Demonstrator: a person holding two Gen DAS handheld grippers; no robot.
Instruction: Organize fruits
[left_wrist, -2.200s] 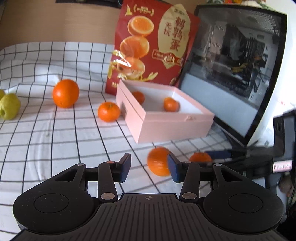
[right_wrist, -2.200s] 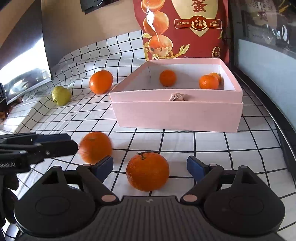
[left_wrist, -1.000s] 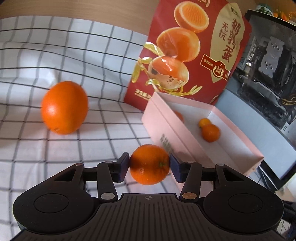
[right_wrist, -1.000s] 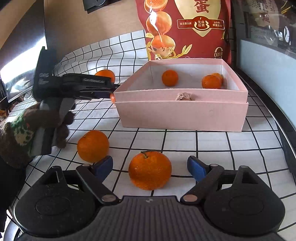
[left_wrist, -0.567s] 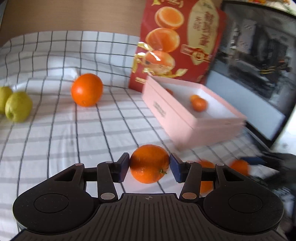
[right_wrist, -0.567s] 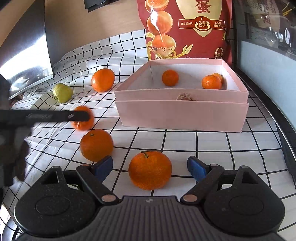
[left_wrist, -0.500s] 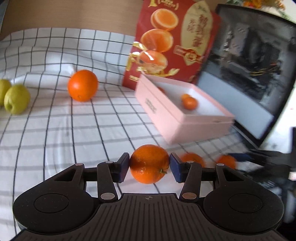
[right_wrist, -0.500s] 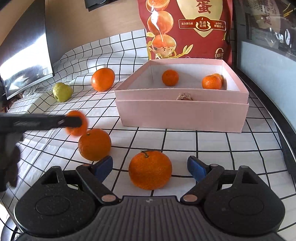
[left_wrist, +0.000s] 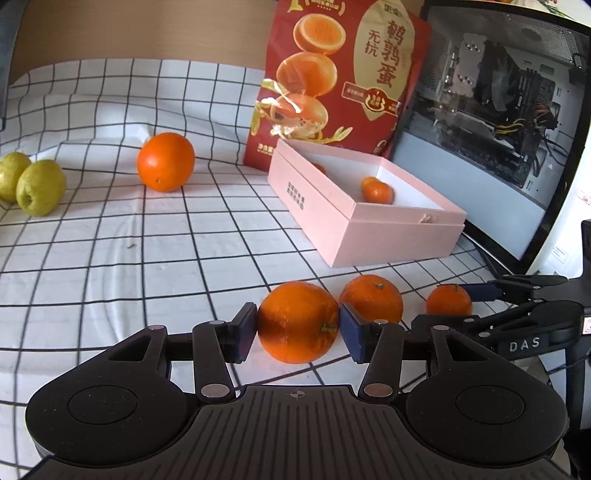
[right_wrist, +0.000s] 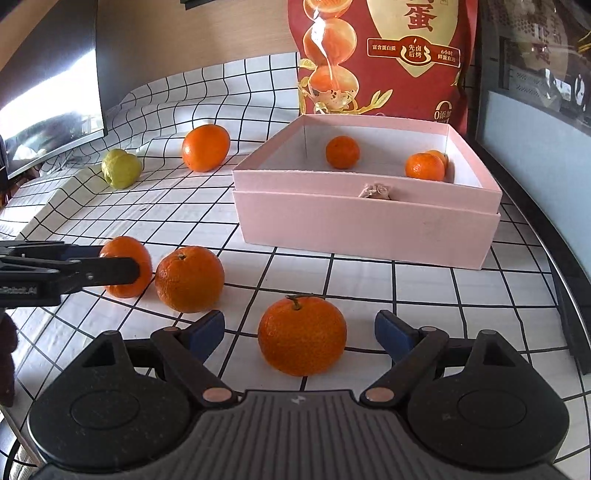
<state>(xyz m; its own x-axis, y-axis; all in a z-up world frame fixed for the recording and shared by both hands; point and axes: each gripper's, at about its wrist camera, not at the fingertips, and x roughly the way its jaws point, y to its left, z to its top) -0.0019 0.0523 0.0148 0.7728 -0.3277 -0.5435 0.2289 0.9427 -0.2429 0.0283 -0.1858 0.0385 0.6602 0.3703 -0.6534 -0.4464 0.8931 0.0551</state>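
My left gripper (left_wrist: 297, 330) is shut on a mandarin (left_wrist: 297, 321), low over the checked cloth; it also shows in the right wrist view (right_wrist: 127, 266). Two loose mandarins (left_wrist: 371, 298) (left_wrist: 448, 300) lie just right of it. My right gripper (right_wrist: 299, 330) is open, its blue pads either side of a stemmed mandarin (right_wrist: 302, 335) without touching it. Another mandarin (right_wrist: 189, 278) lies to its left. The open pink box (right_wrist: 365, 221) stands behind and holds three mandarins (right_wrist: 342, 152).
A large orange (left_wrist: 165, 161) and two green fruits (left_wrist: 40, 186) lie at the far left of the cloth. A red snack bag (left_wrist: 343, 77) stands behind the box. A glass-sided computer case (left_wrist: 498, 122) stands at the right.
My left gripper took a mandarin beside the box and carried it back to the front, now low next to the two loose mandarins. The right gripper has not moved.
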